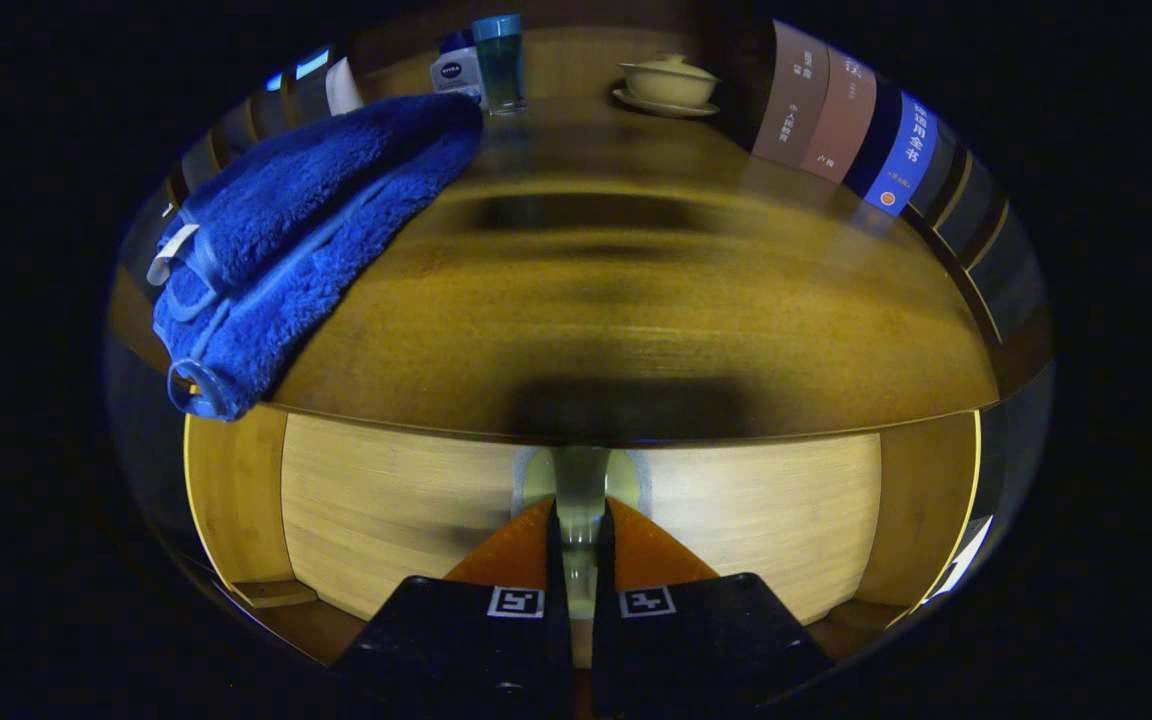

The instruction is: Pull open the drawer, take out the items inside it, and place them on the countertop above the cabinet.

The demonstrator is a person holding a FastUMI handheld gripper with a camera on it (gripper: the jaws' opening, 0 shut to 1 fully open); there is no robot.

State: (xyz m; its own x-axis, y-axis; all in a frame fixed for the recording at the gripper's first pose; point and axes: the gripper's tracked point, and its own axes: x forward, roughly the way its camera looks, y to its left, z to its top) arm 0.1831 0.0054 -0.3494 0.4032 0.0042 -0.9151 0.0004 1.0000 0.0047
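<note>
The pale wooden drawer front (386, 510) sits just under the edge of the dark wooden countertop (656, 320). At its middle is a pale handle (580, 472), standing upright in a round recess. My gripper (579, 512) is at that handle, both fingers pressed close on it with only a narrow slit between them. The inside of the drawer and anything in it are hidden behind the front panel. From here I cannot tell whether the drawer is drawn out at all.
A folded blue towel (306, 230) lies on the left of the countertop, one corner hanging over the front edge. At the back stand a white bottle (456, 72), a teal tumbler (499, 62) and a lidded bowl on a saucer (668, 84). Books (841, 120) line the right.
</note>
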